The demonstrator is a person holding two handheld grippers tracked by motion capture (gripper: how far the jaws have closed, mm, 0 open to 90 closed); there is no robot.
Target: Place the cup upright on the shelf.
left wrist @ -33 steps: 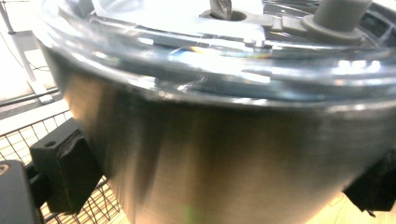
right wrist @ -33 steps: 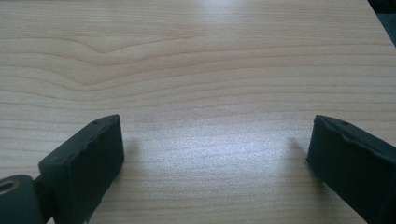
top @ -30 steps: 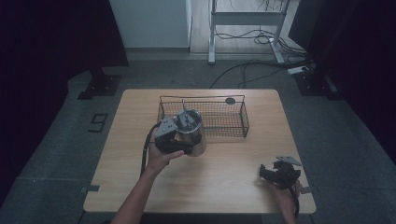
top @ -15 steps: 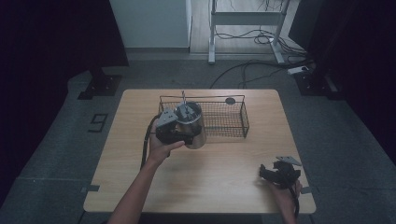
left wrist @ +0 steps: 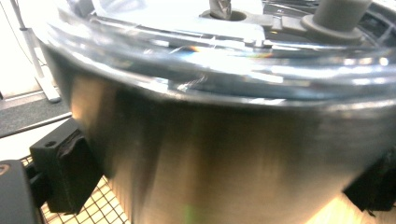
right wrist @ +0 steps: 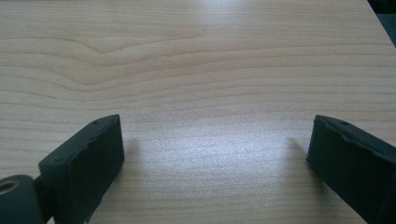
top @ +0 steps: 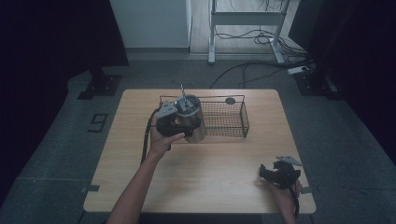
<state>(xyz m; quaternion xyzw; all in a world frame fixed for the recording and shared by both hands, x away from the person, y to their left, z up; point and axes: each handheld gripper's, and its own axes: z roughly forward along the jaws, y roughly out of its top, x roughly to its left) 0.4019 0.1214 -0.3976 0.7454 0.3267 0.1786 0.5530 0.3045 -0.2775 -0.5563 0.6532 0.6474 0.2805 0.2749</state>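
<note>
While the left gripper (top: 187, 126) fingers (left wrist: 70, 172) clamp it, the shiny steel pot (top: 192, 122), seemingly glass-lidded, hangs at the wire basket (top: 233, 119).

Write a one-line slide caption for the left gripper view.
Left gripper clamps a steel pot with a glass lid above the wire basket.

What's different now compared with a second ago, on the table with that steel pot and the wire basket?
The left tool, clamped on the shiny steel pot with a glass lid, has carried it away from the person, up against the near left corner of the black wire basket. The grip on the pot is unchanged. The right tool stays open at the wooden table's near right corner, and the basket has not moved.
</note>
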